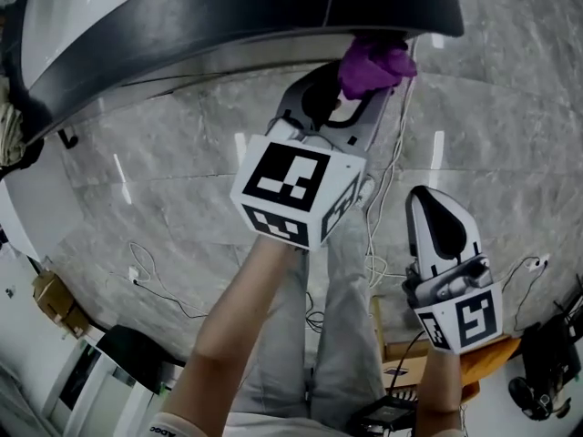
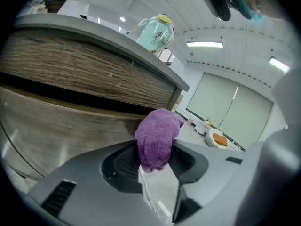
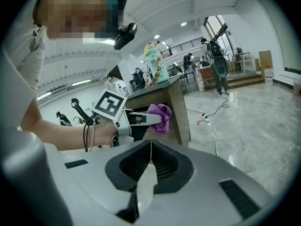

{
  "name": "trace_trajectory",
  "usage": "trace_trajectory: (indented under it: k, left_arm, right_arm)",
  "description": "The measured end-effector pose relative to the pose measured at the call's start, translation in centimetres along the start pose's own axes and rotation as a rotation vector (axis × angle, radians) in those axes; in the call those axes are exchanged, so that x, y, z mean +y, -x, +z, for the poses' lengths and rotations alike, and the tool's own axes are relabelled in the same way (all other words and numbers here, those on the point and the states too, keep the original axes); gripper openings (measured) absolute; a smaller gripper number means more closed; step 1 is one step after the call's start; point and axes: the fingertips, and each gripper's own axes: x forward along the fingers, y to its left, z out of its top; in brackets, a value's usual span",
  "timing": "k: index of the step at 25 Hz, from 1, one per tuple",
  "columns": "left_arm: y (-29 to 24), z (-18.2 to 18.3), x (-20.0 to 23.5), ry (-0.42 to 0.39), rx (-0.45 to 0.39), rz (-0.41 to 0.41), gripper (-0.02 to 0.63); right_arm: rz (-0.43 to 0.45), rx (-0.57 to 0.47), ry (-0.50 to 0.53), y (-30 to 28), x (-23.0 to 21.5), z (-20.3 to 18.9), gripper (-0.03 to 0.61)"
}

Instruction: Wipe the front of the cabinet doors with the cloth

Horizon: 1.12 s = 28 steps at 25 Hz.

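A bunched purple cloth (image 1: 375, 66) is clamped in my left gripper (image 1: 357, 87), which is shut on it and held up by the cabinet's dark top edge (image 1: 228, 16). In the left gripper view the cloth (image 2: 158, 138) sticks out past the jaws, close to the wood-grain cabinet doors (image 2: 70, 84); I cannot tell if it touches them. My right gripper (image 1: 430, 200) hangs lower and to the right, away from the cabinet, jaws shut with nothing between them. The right gripper view shows its closed jaws (image 3: 150, 147), the cloth (image 3: 161, 113) and the cabinet's end (image 3: 176, 105).
A mint-green jug (image 2: 157, 32) stands on the countertop above the doors. Cables (image 1: 383, 189) and a power strip (image 3: 206, 118) lie on the grey marble floor (image 1: 164, 208). The person's legs (image 1: 319, 335) are below the grippers. Boxes (image 1: 55, 303) sit at lower left.
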Motion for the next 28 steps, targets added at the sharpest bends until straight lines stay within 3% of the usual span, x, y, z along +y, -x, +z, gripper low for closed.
trace_trajectory:
  k: [7, 12, 21, 28]
  left_arm:
    - [2.7, 0.3, 5.4, 0.023, -0.009, 0.033, 0.155]
    - [5.9, 0.1, 9.8, 0.084, -0.024, 0.083, 0.155]
    - [12.2, 0.3, 17.8, 0.081, -0.032, 0.181, 0.155]
    - [17.3, 0.1, 24.8, 0.124, -0.04, 0.268, 0.153]
  right_arm:
    - [0.0, 0.015, -0.004, -3.1, 2.2, -0.2, 0.028]
    - [0.041, 0.037, 0.023, -5.8, 5.8, -0.2, 0.028]
    - [0.115, 0.076, 0.077, -10.9, 11.9, 0.7, 0.028]
    - [0.163, 0.101, 0.126, -15.3, 16.9, 1.8, 0.028]
